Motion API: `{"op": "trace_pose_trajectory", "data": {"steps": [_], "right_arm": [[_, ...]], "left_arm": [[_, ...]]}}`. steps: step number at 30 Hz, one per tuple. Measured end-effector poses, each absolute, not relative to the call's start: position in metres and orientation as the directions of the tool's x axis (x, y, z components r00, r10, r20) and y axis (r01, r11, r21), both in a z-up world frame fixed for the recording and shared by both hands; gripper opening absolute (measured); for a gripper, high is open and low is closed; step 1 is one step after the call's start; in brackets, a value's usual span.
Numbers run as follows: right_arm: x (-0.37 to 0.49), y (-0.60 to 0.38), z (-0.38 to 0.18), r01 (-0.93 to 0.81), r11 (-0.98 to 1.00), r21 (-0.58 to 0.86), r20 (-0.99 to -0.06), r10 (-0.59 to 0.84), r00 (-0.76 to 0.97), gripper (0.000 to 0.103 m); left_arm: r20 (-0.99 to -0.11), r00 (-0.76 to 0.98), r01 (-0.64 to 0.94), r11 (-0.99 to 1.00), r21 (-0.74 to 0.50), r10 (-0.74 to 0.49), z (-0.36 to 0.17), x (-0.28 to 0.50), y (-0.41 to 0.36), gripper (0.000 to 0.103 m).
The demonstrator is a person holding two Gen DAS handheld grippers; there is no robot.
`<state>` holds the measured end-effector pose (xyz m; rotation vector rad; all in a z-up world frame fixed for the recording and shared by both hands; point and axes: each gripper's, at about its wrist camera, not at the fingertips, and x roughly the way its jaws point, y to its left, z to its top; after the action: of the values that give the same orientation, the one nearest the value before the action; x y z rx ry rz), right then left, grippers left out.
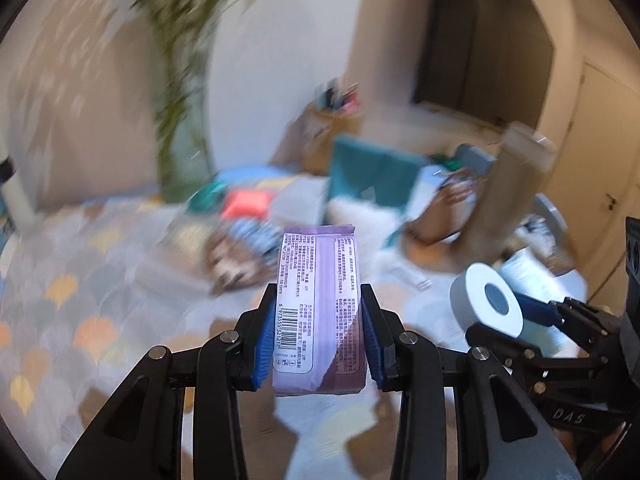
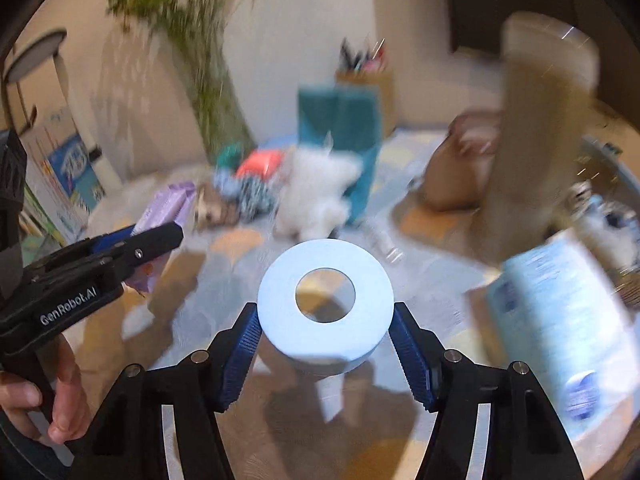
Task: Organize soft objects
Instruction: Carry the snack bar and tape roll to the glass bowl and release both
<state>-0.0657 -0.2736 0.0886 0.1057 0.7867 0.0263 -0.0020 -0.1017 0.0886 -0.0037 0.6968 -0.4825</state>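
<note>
1. The left gripper has its blue ribbed pads clamped on both long sides of a flat lilac plastic packet printed with dense text and a barcode; the packet stands on end between the jaws, clear of the surface below.
2. In the right wrist view the same left gripper comes in from the left edge, the lilac packet sticking out beyond its black fingers, and a bare hand grips its handle at the lower left.
3. The right gripper holds a white roll of tissue paper with an open round core; the roll faces the camera, and the blue pads press on its left and right flanks.
4. In the left wrist view the right gripper sits at the right edge with the white roll at its tip, near the packet but apart from it.
5. Beneath both lies a fabric cover with a scallop pattern in grey, orange and yellow.
6. Farther back, blurred, lies a heap of soft things: a fluffy white plush toy, a coral-pink item and a teal rectangular bag standing upright behind the plush.
7. A pale blue plastic pack lies at the right, tilted, below a tall beige cylinder.
8. Green leafy stems rise against the cream wall.
</note>
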Motion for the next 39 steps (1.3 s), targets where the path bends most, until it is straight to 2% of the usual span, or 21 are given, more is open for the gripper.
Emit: {"op": "trace_pose_trajectory", "data": {"steps": [6, 13, 16, 20, 25, 30, 36, 37, 38, 39], "right_arm": [[-0.098, -0.330, 0.140, 0.115, 0.988, 0.106, -0.631, -0.023, 0.776, 0.064], [-0.125, -0.422, 0.169, 0.300, 0.938, 0.171, -0.590, -0.146, 0.794, 0.064], [-0.130, -0.465, 0.178, 0.395, 0.900, 0.184, -0.579, -0.225, 0.783, 0.064], [-0.132, -0.513, 0.189, 0.453, 0.858, 0.242, -0.557, -0.259, 0.789, 0.064], [-0.121, -0.568, 0.179, 0.473, 0.793, 0.383, -0.552, -0.215, 0.806, 0.065], [-0.106, -0.612, 0.153, 0.555, 0.710, 0.433, -0.596, -0.236, 0.767, 0.065], [-0.092, -0.633, 0.133, 0.565, 0.675, 0.476, -0.619, -0.200, 0.760, 0.067], [-0.092, -0.635, 0.130, 0.572, 0.667, 0.477, -0.621, -0.205, 0.757, 0.067], [-0.091, -0.639, 0.127, 0.578, 0.658, 0.483, -0.625, -0.203, 0.754, 0.071], [-0.091, -0.642, 0.123, 0.578, 0.649, 0.495, -0.628, -0.192, 0.754, 0.073]], "left_arm": [[-0.566, 0.615, 0.545, 0.815, -0.197, -0.549, 0.125, -0.010, -0.157, 0.035], [-0.560, 0.451, 0.717, 0.656, -0.236, -0.695, 0.146, -0.033, -0.246, 0.035], [-0.566, 0.398, 0.759, 0.605, -0.239, -0.722, 0.149, -0.037, -0.282, 0.035], [-0.559, 0.338, 0.813, 0.535, -0.231, -0.757, 0.153, -0.043, -0.334, 0.035], [-0.585, 0.304, 0.822, 0.518, -0.238, -0.752, 0.142, -0.039, -0.385, 0.035], [-0.607, 0.417, 0.785, 0.605, -0.135, -0.677, 0.138, -0.019, -0.436, 0.035], [-0.662, 0.449, 0.741, 0.664, -0.101, -0.601, 0.119, 0.011, -0.478, 0.037], [-0.661, 0.459, 0.739, 0.668, -0.085, -0.593, 0.116, 0.012, -0.483, 0.039], [-0.657, 0.479, 0.738, 0.673, -0.057, -0.581, 0.114, 0.012, -0.487, 0.050], [-0.650, 0.504, 0.737, 0.676, -0.022, -0.569, 0.112, 0.009, -0.489, 0.068]]}}
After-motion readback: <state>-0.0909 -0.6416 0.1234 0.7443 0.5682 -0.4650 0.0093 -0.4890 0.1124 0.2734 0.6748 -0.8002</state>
